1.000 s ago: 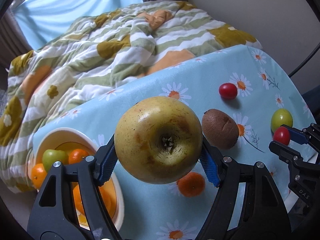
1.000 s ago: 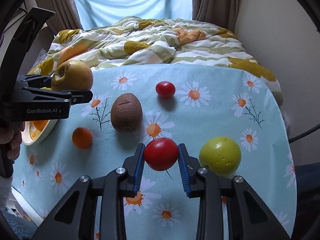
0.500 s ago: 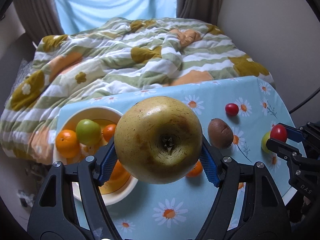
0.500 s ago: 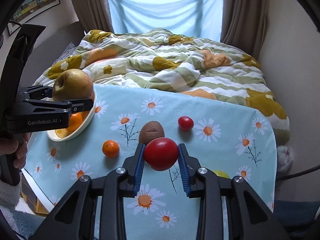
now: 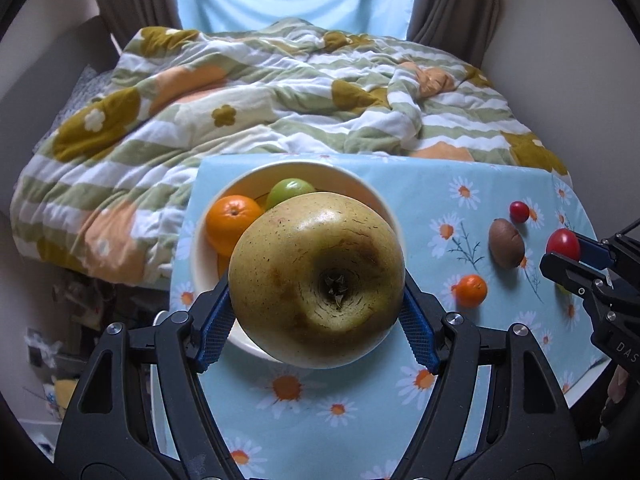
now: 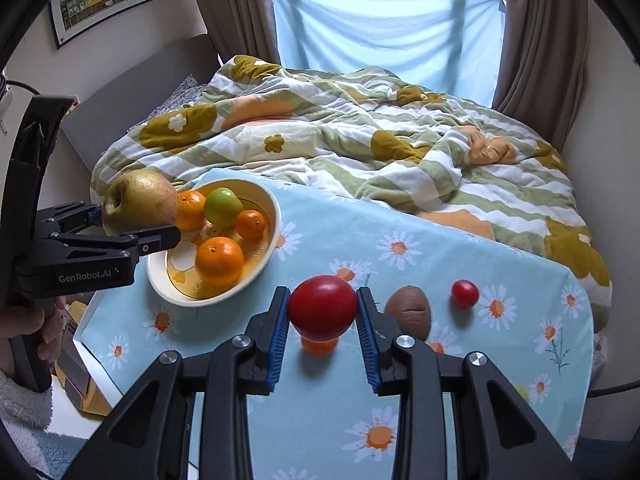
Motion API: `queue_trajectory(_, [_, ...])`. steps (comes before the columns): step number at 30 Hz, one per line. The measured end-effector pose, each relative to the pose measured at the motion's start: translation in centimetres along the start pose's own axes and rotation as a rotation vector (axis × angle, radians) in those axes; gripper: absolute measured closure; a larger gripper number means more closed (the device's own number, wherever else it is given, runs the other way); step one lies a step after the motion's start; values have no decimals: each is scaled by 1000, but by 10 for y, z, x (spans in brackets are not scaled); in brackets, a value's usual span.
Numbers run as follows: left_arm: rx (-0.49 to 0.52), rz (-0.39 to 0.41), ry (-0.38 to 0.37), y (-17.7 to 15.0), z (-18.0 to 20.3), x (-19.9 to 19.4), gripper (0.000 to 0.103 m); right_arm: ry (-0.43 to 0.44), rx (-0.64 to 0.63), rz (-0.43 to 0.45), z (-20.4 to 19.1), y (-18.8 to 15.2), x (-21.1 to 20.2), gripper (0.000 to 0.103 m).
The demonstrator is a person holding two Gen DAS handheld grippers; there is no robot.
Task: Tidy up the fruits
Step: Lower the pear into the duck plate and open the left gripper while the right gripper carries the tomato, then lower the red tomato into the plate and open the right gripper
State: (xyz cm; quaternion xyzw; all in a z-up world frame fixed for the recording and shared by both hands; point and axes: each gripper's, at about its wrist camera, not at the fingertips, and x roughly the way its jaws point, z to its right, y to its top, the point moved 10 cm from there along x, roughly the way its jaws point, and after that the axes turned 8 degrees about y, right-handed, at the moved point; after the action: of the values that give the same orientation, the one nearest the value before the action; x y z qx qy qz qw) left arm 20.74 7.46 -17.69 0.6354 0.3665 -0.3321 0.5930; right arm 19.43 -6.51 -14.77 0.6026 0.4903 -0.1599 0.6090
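My left gripper (image 5: 316, 312) is shut on a large yellow-brown apple (image 5: 316, 276) and holds it above the near rim of the cream bowl (image 5: 360, 182); it also shows in the right wrist view (image 6: 138, 216) with the apple (image 6: 140, 200). The bowl (image 6: 224, 300) holds oranges (image 6: 219, 261) and a green apple (image 6: 222, 207). My right gripper (image 6: 323, 320) is shut on a red tomato (image 6: 322, 307), lifted over the table. On the cloth lie a kiwi (image 6: 408, 311), a small red fruit (image 6: 465, 293) and a mandarin (image 5: 471, 290).
The table has a light blue daisy cloth (image 6: 360, 240). A bed with a striped flowered quilt (image 6: 340, 140) runs along its far edge. A green fruit (image 6: 520, 392) peeks out behind my right gripper. The wall is close on the right.
Both grippers have risen and moved left with their fruits. The left one now holds the apple over the bowl, which has come to the middle of its view.
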Motion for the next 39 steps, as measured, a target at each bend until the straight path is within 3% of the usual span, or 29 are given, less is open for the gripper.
queue_trajectory(9, [53,-42,-25,-16,-38,38,23,4,18,-25,-51,4,38,73])
queue_trajectory(18, [147,-71,-76,-24,-35,71,23,-32,67,-42,-62,2,64,73])
queue_trajectory(23, [142,-98,-104,-31,-32,80,22,-53,92,-43,-61,-1,69,73])
queue_trajectory(25, [132,-79,-117,-29,-33,77,20,-59,99,-40,-60,0,69,73])
queue_trajectory(27, [125,-37,-128,-22,-33,67,0,-66,102,-37,-60,0,68,73])
queue_trajectory(30, [126,3,-134,-14,-34,54,0,-75,104,-30,-60,4,65,73])
queue_trajectory(39, [82,12,-118,-17,-50,32,0,-76,75,-20,-59,17,60,73])
